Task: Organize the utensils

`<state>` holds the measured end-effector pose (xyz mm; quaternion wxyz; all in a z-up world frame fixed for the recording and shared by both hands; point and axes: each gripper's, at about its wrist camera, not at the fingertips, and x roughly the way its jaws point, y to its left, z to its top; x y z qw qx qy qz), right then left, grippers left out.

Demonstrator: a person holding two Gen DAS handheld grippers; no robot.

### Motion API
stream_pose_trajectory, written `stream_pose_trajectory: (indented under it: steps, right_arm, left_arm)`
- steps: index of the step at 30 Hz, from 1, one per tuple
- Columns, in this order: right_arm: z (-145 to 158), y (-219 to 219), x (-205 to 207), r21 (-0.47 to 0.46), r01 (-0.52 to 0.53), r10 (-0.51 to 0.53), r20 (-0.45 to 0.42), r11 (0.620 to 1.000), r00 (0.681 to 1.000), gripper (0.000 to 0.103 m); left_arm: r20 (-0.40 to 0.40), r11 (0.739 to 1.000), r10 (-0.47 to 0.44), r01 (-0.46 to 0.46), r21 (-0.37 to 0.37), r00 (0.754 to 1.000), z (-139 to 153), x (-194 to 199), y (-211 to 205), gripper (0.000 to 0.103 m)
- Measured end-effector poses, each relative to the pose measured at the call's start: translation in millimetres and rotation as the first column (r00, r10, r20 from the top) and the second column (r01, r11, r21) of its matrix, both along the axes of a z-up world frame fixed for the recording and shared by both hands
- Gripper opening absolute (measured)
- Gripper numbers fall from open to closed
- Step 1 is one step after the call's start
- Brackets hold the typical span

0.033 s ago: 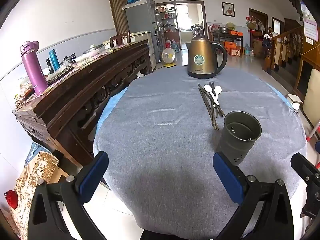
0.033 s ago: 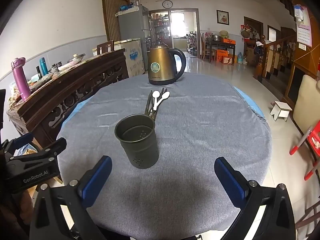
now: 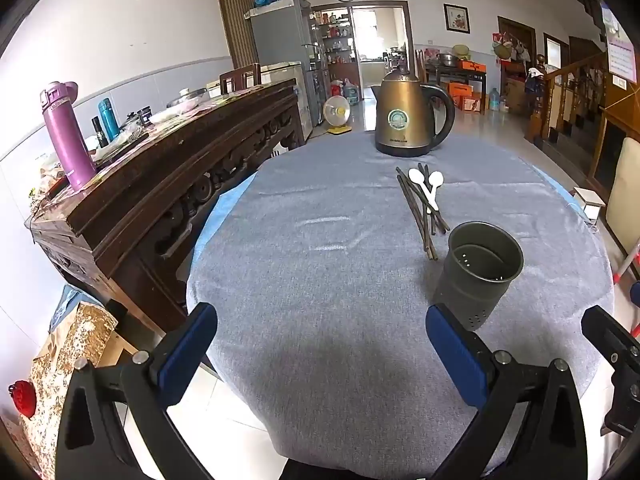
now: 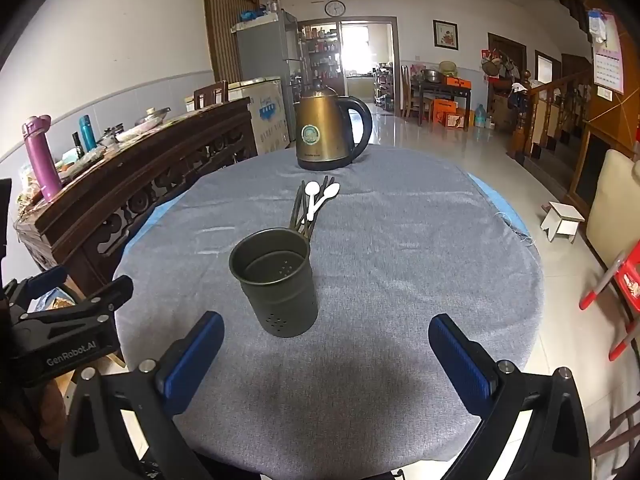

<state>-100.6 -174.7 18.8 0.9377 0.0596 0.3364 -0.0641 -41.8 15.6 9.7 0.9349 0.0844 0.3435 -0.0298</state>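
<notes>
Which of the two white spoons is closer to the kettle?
The left white spoon in the left wrist view: its bowl lies a bit nearer the kettle than the right white spoon, which crosses it.

2 white spoons [image 3: 425,188], 1 holder [image 3: 478,270], 1 kettle [image 3: 404,120], perhaps 6 chopsticks [image 3: 420,212] (they overlap).

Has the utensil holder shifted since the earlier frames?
No. The utensil holder sits in the same spot before the kettle, chopsticks just behind it.

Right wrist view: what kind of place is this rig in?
Most likely a home dining room: a round table under grey cloth with a bronze electric kettle, a carved dark wooden sideboard along the wall, and a grey refrigerator behind it.
</notes>
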Motion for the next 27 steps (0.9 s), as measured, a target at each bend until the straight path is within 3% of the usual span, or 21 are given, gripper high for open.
stream_pose_trajectory:
  steps: [27]
  right_arm:
    - [-9,2,3,0.005,-0.004,0.004,-0.008,1.0,1.0,0.103]
  left_arm:
    - [-0.027,1.0,0.004,-0.004,0.0,1.0,-9,7,2,0.103]
